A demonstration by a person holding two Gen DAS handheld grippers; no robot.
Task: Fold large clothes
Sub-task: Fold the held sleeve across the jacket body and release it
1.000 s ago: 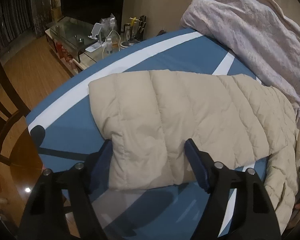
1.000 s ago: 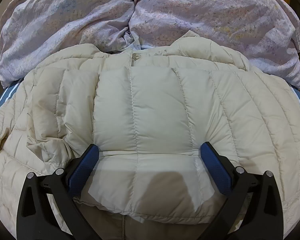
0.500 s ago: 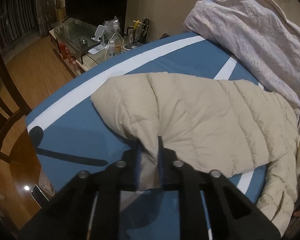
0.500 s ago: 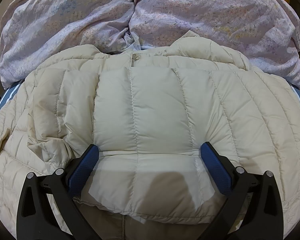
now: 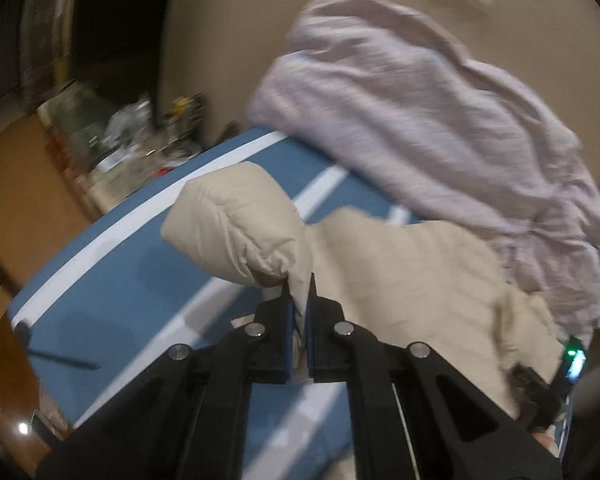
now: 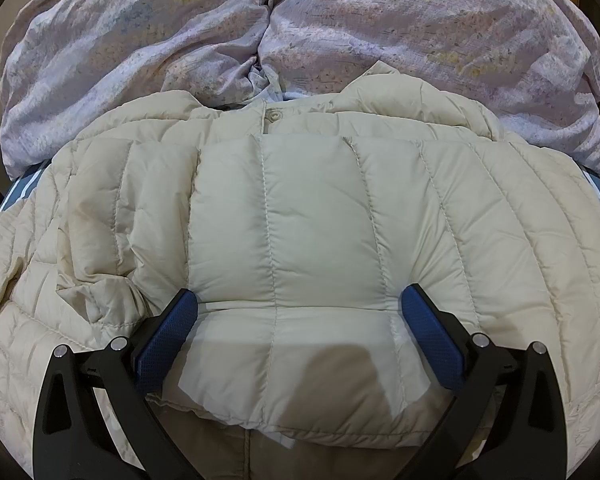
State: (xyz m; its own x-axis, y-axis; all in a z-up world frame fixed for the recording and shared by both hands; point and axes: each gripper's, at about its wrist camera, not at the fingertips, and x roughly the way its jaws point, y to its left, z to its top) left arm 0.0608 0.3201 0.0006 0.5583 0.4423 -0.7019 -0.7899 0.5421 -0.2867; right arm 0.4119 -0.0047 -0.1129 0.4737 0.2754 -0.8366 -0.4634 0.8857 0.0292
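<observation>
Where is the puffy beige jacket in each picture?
Left wrist view: the puffy beige jacket lies centre and right on the blue bedsheet; the left gripper is shut on its sleeve, lifted.
Right wrist view: it fills the middle; the right gripper is open over it.
Shared landmark: the lilac floral duvet behind the jacket.

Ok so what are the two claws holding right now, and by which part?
The left claw is shut on the sleeve of the beige puffer jacket, pinching its cuff end. The right claw is open over the jacket, holding nothing.
</observation>
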